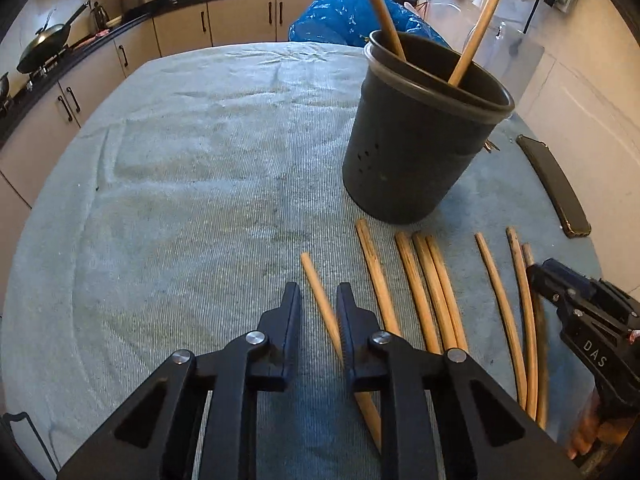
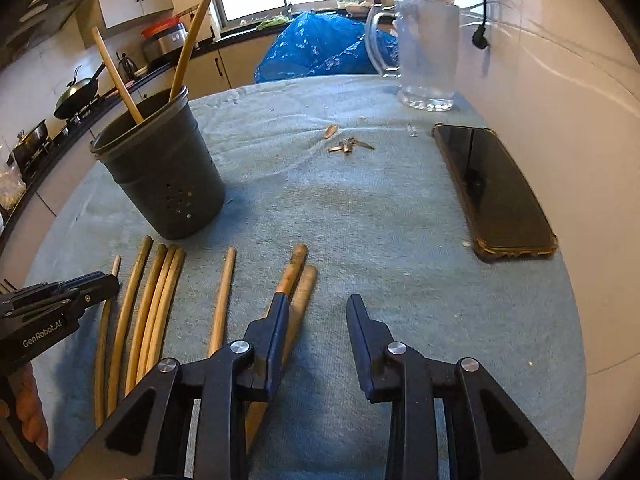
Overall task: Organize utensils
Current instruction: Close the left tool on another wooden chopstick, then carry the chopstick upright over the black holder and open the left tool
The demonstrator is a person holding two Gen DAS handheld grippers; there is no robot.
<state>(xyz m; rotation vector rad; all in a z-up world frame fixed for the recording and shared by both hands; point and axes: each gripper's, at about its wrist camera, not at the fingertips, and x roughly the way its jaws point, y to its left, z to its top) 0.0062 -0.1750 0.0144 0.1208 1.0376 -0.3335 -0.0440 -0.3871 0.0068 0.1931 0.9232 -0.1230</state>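
A dark grey utensil holder (image 1: 420, 132) stands on the towel-covered table (image 1: 200, 168) with two wooden sticks (image 1: 478, 24) leaning in it; it also shows in the right wrist view (image 2: 160, 176). Several wooden sticks (image 1: 424, 292) lie side by side in front of it, also seen in the right wrist view (image 2: 154, 304). My left gripper (image 1: 318, 300) is open, low over the leftmost stick (image 1: 320, 300), which passes between its fingers. My right gripper (image 2: 318, 308) is open over the towel, its left finger (image 2: 276, 320) over the rightmost pair of sticks (image 2: 298, 280).
A black phone (image 2: 492, 192) lies at the right near the wall. A glass jug (image 2: 424, 52) stands at the far right, small keys (image 2: 348, 145) in front of it. A blue plastic bag (image 2: 320, 46) sits beyond the table. Kitchen counters with a wok (image 1: 44, 44) run along the left.
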